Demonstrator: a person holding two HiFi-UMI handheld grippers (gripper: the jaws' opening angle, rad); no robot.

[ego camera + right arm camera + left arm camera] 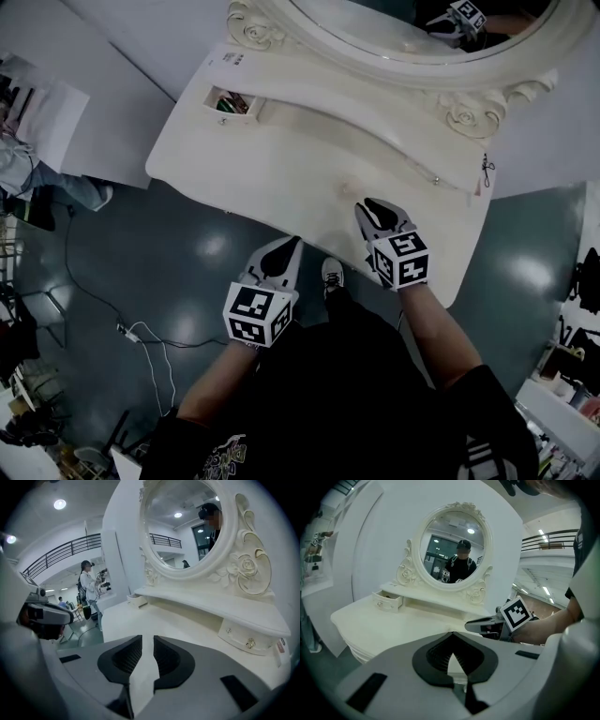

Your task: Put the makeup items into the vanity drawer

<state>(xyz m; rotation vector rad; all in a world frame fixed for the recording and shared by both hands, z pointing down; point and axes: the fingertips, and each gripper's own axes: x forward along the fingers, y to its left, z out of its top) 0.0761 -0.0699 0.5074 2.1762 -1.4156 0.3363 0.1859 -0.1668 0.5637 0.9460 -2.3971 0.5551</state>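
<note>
A white vanity table [281, 173] carries an oval mirror [422, 28]. Its small left drawer [246, 116] stands pulled open, with a few makeup items [228, 99] lying inside. That drawer also shows in the left gripper view [387, 601] and far off in the right gripper view [137, 600]. The right drawer [243, 639] is closed. My left gripper [286, 246] hangs shut and empty over the floor, just off the table's front edge [452, 634]. My right gripper [375, 208] hovers above the bare tabletop at the front right, jaws a narrow slit apart and empty [147, 639].
Grey floor lies in front of the table, with a cable [141, 333] and my shoe [332, 275]. Cluttered shelves and clothes stand at the far left [28, 122]. A person [88, 590] stands in the background beyond the table's left end.
</note>
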